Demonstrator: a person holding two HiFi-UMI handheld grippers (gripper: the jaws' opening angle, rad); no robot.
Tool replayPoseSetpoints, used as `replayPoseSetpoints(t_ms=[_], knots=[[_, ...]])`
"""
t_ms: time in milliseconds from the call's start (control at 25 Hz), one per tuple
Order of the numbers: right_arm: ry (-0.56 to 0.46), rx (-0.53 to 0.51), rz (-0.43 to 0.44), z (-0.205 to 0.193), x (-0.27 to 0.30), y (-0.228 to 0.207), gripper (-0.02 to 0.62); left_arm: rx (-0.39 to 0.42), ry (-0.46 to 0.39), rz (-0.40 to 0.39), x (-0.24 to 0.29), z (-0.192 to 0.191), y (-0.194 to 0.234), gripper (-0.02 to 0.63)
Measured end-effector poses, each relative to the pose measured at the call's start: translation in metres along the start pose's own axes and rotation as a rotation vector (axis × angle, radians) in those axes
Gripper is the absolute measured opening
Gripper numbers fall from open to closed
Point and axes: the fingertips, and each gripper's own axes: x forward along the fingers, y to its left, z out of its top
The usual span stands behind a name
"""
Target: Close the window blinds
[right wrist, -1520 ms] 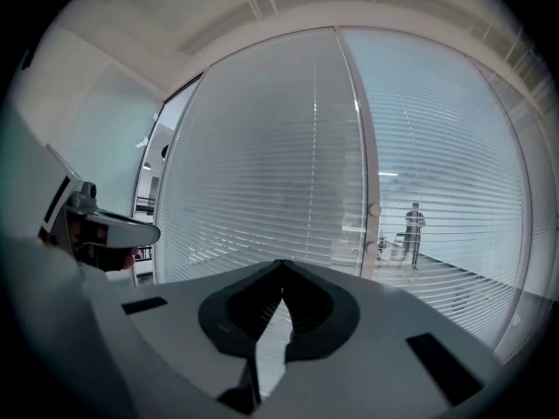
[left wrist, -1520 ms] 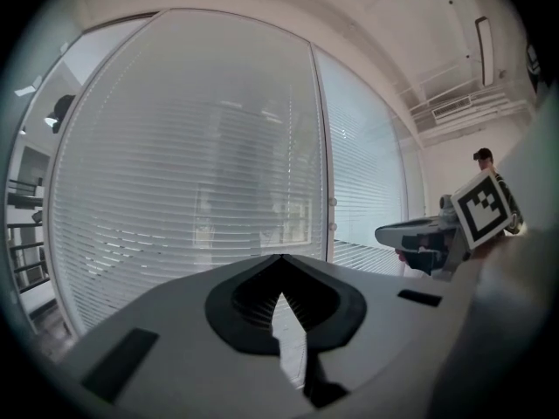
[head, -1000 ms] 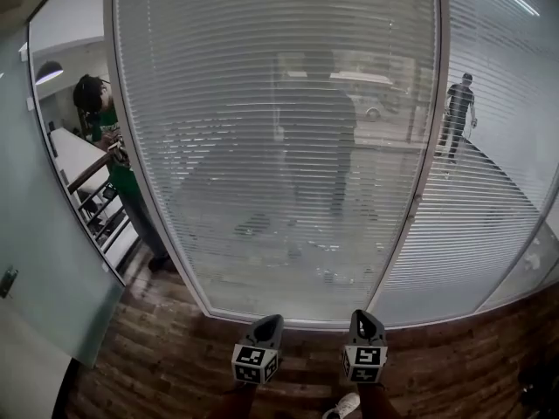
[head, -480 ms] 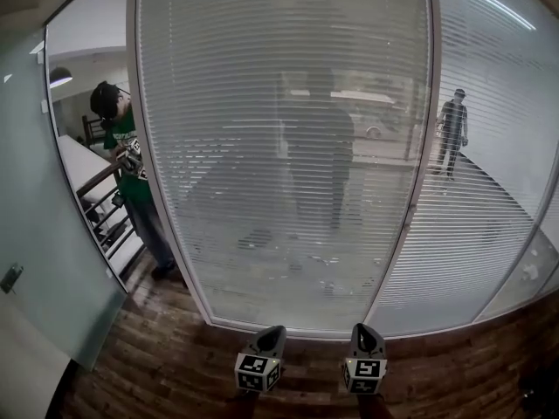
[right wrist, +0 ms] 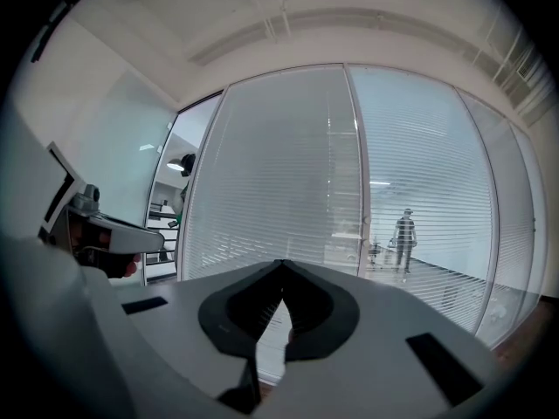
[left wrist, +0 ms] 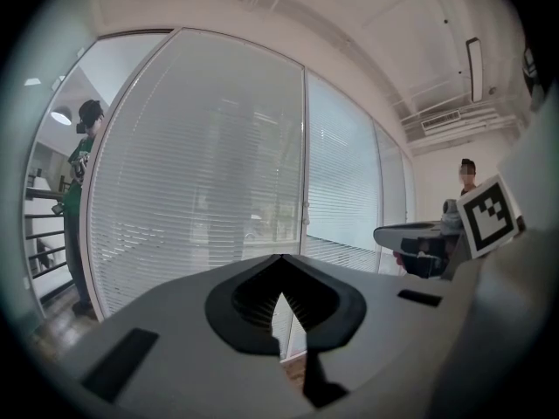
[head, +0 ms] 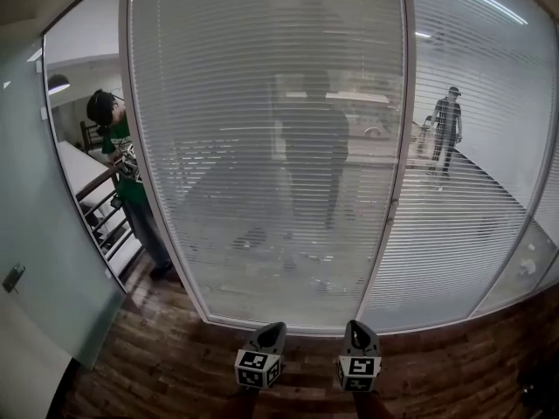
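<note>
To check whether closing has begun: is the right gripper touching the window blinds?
Apart. The right gripper view shows the window blinds standing well beyond the right gripper, whose fingers are shut on nothing.

The blinds [head: 218,103] veil a far person [head: 447,127]; a dim shape [head: 310,147] in them is unclear; their top is cut off.

1. Office, glass-walled type: floor-to-ceiling glass partitions [head: 454,234] in thin white frames [head: 395,164], with slatted blinds [head: 262,77] across them.
2. Long ceiling light strip [head: 489,3] and a slotted ceiling vent [left wrist: 452,120] (commercial fit-out look).
3. Wood-plank floor [head: 175,365]; frosted glass panel [head: 44,260] at left.
4. Through the clear opening at left: white table [head: 77,166], pendant lamp [head: 56,83], and a person in a green shirt [head: 122,173] standing.
5. Second person [head: 447,125] stands beyond the blinds on the right.
</note>
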Motion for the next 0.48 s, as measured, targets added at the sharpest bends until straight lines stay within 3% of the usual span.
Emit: replayPoseSetpoints(t_ms=[480], knots=[[-0.035,-0.003,0.041,0.004,-0.016,0.011,0.002,0.006,-0.014,0.010,-0.017,0.003,-0.009,0.000]])
